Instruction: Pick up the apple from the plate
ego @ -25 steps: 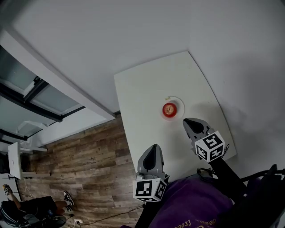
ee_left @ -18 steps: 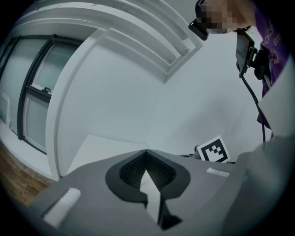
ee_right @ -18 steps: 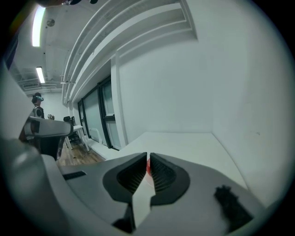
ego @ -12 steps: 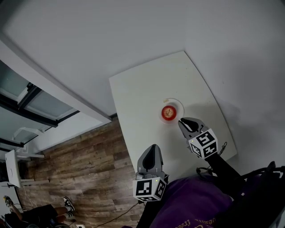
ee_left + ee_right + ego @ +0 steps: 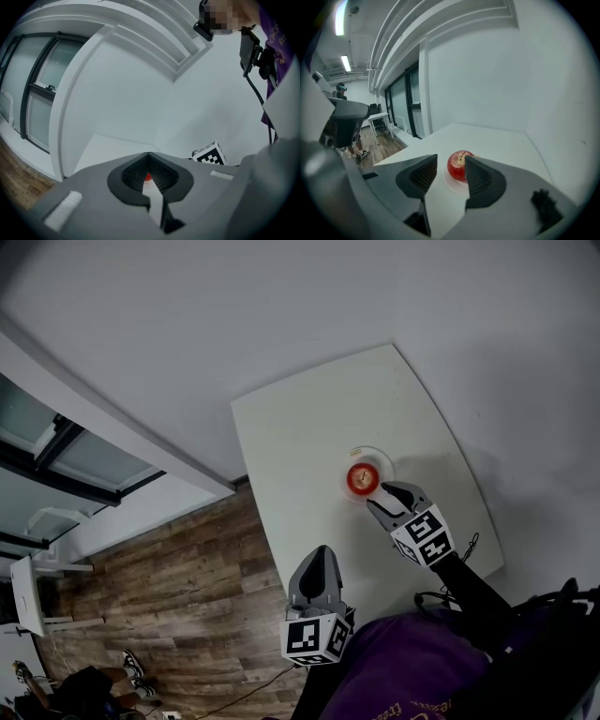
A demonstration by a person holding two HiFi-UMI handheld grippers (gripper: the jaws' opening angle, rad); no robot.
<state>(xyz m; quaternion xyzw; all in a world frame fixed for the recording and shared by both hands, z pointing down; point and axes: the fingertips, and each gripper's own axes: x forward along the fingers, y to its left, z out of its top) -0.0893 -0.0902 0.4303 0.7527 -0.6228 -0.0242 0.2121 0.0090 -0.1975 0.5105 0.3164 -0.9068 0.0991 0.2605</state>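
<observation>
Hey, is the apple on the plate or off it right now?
On the plate. The apple rests stem up on the small white plate on the table.

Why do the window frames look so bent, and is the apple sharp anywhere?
Right gripper view: a wide-angle lens bows the window frames and darkens the corners, yet the apple is sharp. Left gripper view: the same bowing. Head view: the table edges curve; light is even, shadows faint.
</observation>
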